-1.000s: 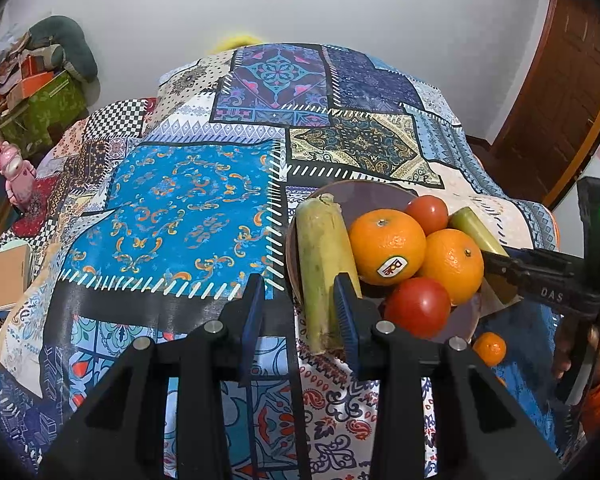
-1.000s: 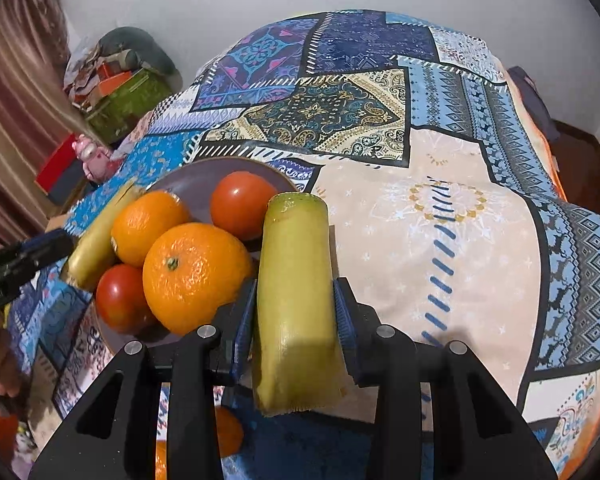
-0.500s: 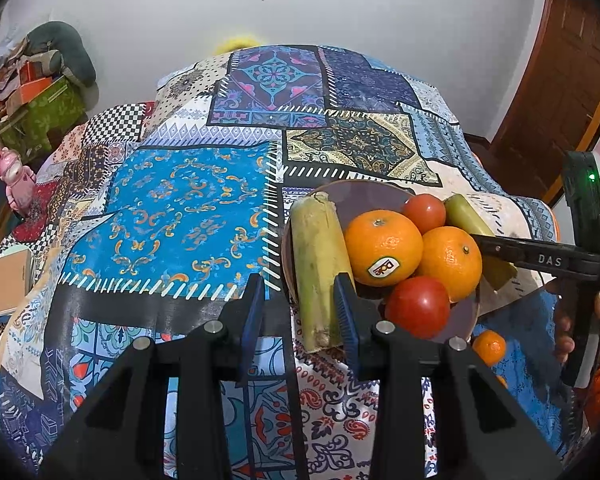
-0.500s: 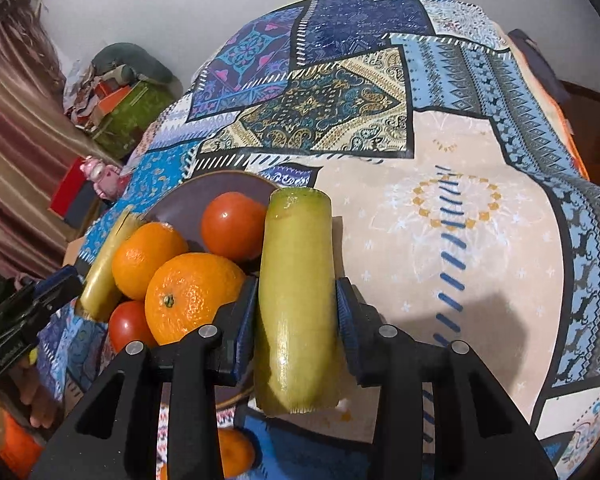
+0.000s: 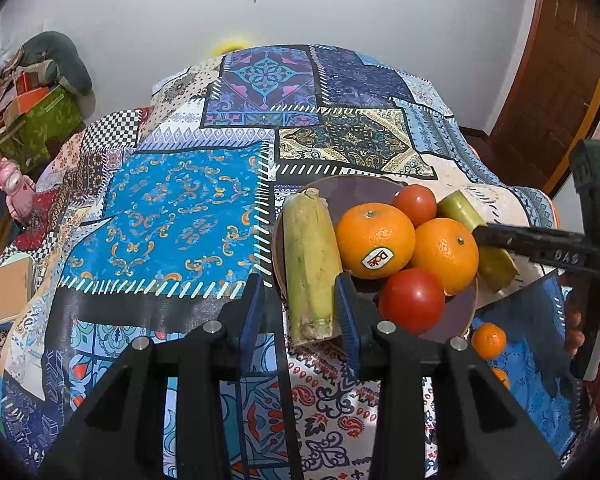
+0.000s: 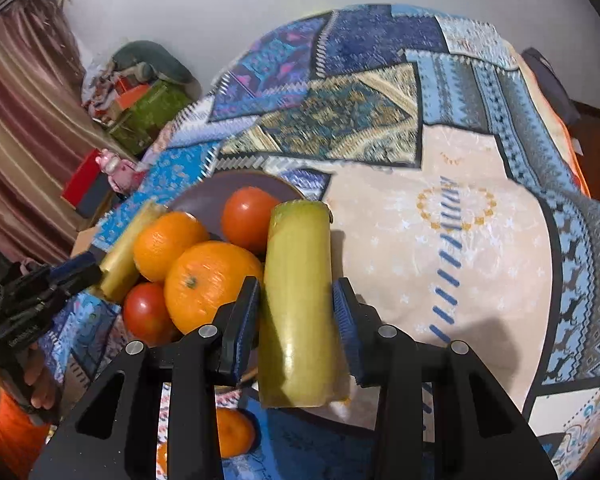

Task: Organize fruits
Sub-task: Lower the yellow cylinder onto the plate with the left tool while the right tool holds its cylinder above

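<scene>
A dark bowl [image 5: 356, 188] on the patchwork cloth holds two oranges [image 5: 374, 240] [image 5: 446, 254], two tomatoes [image 5: 412, 300] [image 5: 416, 202] and a yellow-green stalk piece [image 5: 308, 268] on its left rim. My right gripper [image 6: 296, 300] is shut on a second yellow-green stalk piece [image 6: 298, 296], held at the bowl's right side; it shows in the left wrist view [image 5: 476, 240]. My left gripper [image 5: 298, 300] is open, its right finger beside the left stalk piece. In the right wrist view the bowl [image 6: 220, 196] shows with the oranges [image 6: 210, 284].
Two small mandarins [image 5: 488, 340] [image 6: 232, 432] lie on the cloth in front of the bowl. Boxes and bags [image 5: 32, 112] are piled at the far left off the table. A wooden door [image 5: 552, 80] stands at the right.
My right gripper has lifted and tilted with its stalk piece, staying by the bowl's right side. My left gripper has barely moved.
</scene>
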A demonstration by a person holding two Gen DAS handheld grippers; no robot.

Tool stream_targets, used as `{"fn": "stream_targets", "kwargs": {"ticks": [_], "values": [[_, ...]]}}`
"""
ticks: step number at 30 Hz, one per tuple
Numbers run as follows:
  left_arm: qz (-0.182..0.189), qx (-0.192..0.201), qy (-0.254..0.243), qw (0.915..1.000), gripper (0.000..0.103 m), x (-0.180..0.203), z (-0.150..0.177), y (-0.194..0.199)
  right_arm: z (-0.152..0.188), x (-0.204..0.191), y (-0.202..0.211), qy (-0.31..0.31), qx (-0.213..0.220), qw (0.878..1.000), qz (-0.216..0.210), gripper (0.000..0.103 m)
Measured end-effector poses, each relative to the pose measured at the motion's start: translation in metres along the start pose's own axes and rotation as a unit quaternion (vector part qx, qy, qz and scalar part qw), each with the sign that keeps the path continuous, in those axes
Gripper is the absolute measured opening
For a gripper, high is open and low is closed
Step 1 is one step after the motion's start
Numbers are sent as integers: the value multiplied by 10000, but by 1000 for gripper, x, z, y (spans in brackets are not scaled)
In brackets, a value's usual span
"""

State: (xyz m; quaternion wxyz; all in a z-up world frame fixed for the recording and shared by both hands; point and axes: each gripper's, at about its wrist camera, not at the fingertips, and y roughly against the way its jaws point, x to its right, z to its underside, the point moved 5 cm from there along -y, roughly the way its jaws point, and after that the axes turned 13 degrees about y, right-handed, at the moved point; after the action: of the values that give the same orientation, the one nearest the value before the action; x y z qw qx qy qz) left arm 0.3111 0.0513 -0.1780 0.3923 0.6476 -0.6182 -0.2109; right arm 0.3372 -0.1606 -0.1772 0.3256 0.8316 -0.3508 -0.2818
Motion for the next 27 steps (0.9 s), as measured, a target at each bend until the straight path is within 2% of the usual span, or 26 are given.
{"fn": "stream_targets", "kwargs": {"ticks": [7, 13, 21, 23, 27], "values": [[-20, 19, -43, 10000, 37, 0, 3, 3, -12, -5, -2, 269, 20, 9993, 247, 37], [-14, 2, 26, 10000, 37, -2, 2, 5, -13, -4, 0, 214, 129, 9995, 180, 38], [-33, 44, 31, 10000, 39, -3, 1, 9, -7, -1, 4, 173, 219, 9995, 177, 40], [-35, 37, 21, 10000, 40, -2, 1, 8, -4, 2, 5, 168, 197, 9994, 211, 44], [-36, 22, 16, 10000, 40, -1, 1, 7, 4, 8, 1, 215, 57, 9993, 301, 44]]}}
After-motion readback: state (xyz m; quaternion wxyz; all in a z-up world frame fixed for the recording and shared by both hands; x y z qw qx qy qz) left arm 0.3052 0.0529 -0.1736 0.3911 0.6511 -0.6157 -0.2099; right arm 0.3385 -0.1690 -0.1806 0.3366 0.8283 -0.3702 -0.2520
